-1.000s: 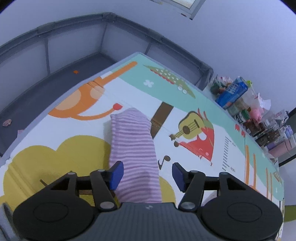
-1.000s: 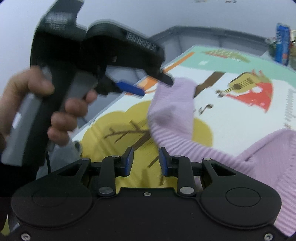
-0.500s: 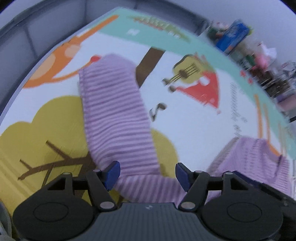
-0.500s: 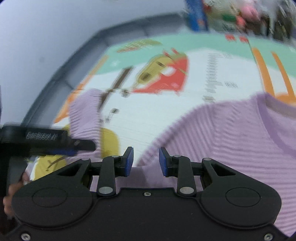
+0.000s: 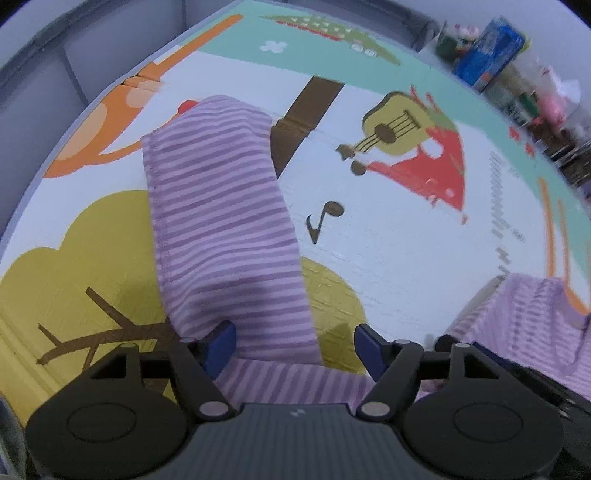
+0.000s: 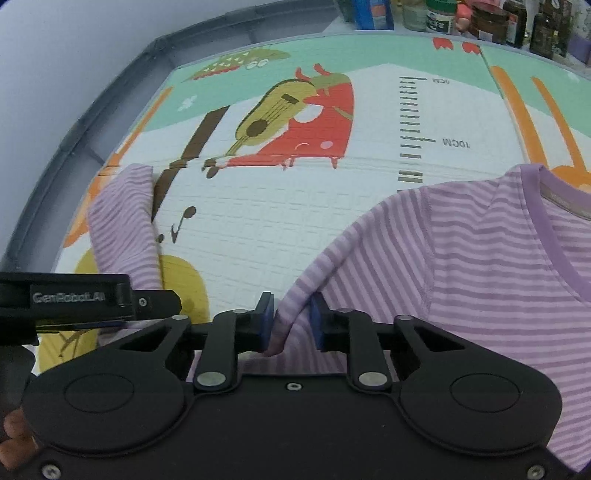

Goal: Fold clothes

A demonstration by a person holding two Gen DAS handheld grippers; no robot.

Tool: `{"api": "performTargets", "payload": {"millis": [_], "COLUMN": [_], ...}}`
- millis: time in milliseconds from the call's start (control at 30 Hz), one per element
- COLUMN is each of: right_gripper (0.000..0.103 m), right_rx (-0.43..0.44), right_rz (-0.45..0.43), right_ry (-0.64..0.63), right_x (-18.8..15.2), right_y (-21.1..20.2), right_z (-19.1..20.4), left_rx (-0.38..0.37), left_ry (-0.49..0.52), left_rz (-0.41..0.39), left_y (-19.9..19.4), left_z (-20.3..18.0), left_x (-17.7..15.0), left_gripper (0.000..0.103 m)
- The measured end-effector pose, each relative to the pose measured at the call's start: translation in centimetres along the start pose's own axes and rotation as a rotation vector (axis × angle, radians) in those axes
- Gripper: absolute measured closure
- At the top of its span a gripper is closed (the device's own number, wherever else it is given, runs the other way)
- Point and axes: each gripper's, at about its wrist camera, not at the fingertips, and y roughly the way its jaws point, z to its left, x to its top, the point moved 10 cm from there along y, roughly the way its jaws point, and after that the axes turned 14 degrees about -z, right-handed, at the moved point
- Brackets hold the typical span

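Shirt (image 6: 480,258), purple striped, lay on the play mat (image 6: 280,221), body at the right, collar toward the far side. One sleeve (image 5: 221,221) stretched away across the mat toward the far left, over the yellow tree print.

Right gripper (image 6: 291,321): fingers (image 6: 265,317) had just been closing, a raised fold of the shirt's edge near the armpit between them. Left pad touched the cloth; a small gap showed by the right pad, so not yet clamped.

Left gripper (image 5: 295,347): fingers (image 5: 221,345) stood well apart and had just been opening, straddling the near end of the sleeve. Left pad sat against the sleeve's edge, right pad clear of it.

Bottles and boxes (image 6: 461,18) stood beyond the mat's far edge.
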Motion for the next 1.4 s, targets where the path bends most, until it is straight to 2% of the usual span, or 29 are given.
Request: {"api": "performTargets", "payload": {"millis": [133, 233, 333, 467, 600, 700, 900, 1000, 1100, 1133, 1167, 1200, 1300, 1400], "right_gripper": [0.092, 0.094, 0.095, 0.096, 0.096, 0.096, 0.096, 0.094, 0.089, 0.085, 0.076, 0.072, 0.072, 0.072], "right_rx": [-0.01, -0.003, 0.003, 0.013, 0.021, 0.022, 0.038, 0.056, 0.049, 0.046, 0.033, 0.02, 0.0, 0.019], "right_rz": [-0.002, -0.003, -0.018, -0.051, -0.118, -0.173, -0.263, -0.222, -0.225, -0.235, -0.257, -0.279, -0.337, -0.332], "right_ry": [0.008, 0.017, 0.023, 0.013, 0.055, 0.108, 0.184, 0.183, 0.191, 0.191, 0.19, 0.189, 0.157, 0.128], "right_x": [-0.1, -0.1, 0.0, 0.4, 1.8, 2.9, 4.0, 3.5, 3.2, 3.2, 3.4, 3.6, 4.4, 4.8], "right_y": [-0.1, -0.3, -0.5, -1.1, -2.0, -2.6, -3.4, -2.6, -2.5, -2.5, -2.8, -3.1, -4.1, -4.7], "right_z": [-0.4, -0.7, -0.8, -0.6, -1.2, -2.0, -2.8, -2.3, -2.3, -2.3, -2.5, -2.6, -2.8, -2.6], "left_rx": [0.078, 0.057, 0.04, 0.007, -0.034, -0.009, 0.071, 0.1, 0.101, 0.102, 0.103, 0.103, 0.099, 0.081], "left_ry": [0.052, 0.026, -0.011, -0.103, -0.231, -0.301, -0.395, -0.425, -0.453, -0.463, -0.467, -0.469, -0.448, -0.422], "left_rz": [-0.048, -0.055, -0.068, -0.1, -0.18, -0.221, -0.195, -0.161, -0.157, -0.168, -0.181, -0.194, -0.238, -0.261], "left_y": [-0.1, -0.5, -0.9, -1.9, -3.5, -4.5, -4.0, -3.3, -3.2, -3.4, -3.7, -3.9, -4.8, -5.5], "left_z": [0.6, 1.1, 1.6, 2.3, 3.5, 5.0, 7.7, 8.8, 9.4, 9.5, 9.5, 9.6, 9.3, 8.6], "left_x": [0.2, 0.4, 0.7, 1.5, 3.3, 4.2, 3.7, 3.0, 2.7, 2.8, 2.9, 3.1, 3.8, 4.2], "left_gripper": [0.063, 0.092, 0.095, 0.095, 0.095, 0.094, 0.093, 0.086, 0.079, 0.077, 0.073, 0.071, 0.062, 0.049]}}
